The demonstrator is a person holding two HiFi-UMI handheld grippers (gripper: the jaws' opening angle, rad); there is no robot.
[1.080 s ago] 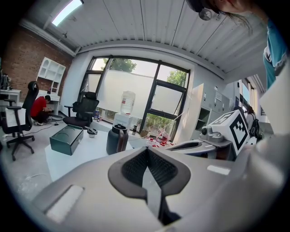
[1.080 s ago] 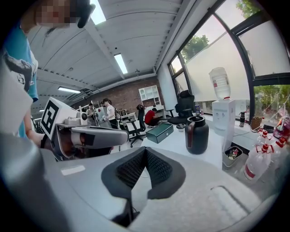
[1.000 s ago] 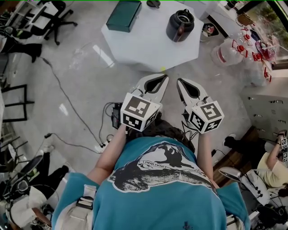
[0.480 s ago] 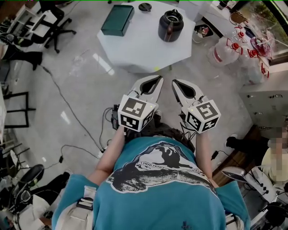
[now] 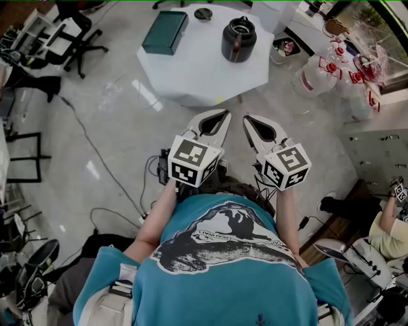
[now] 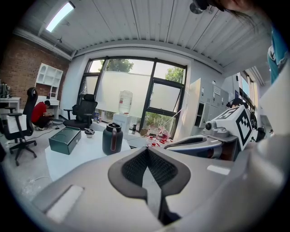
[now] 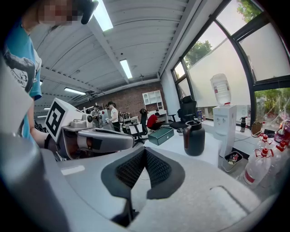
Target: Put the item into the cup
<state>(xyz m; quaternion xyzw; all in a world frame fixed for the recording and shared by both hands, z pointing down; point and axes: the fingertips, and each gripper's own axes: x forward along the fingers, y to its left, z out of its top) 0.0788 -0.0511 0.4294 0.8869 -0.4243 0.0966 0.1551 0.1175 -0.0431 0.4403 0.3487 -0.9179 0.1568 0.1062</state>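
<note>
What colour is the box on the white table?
Dark green. The flat rectangular box shows best in the head view.

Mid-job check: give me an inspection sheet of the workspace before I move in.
Surface: white table, ahead of both tongs, mostly bare.
Job's things: black cup upright on the table; small dark round piece near the far edge.
Clutter: green box on the table.
Grippers: left tongs and right tongs shut, empty, side by side short of the table.
Cables: cables trail across the floor at left.
Surroundings: office chair, water bottles, small bin beside the table.
</note>
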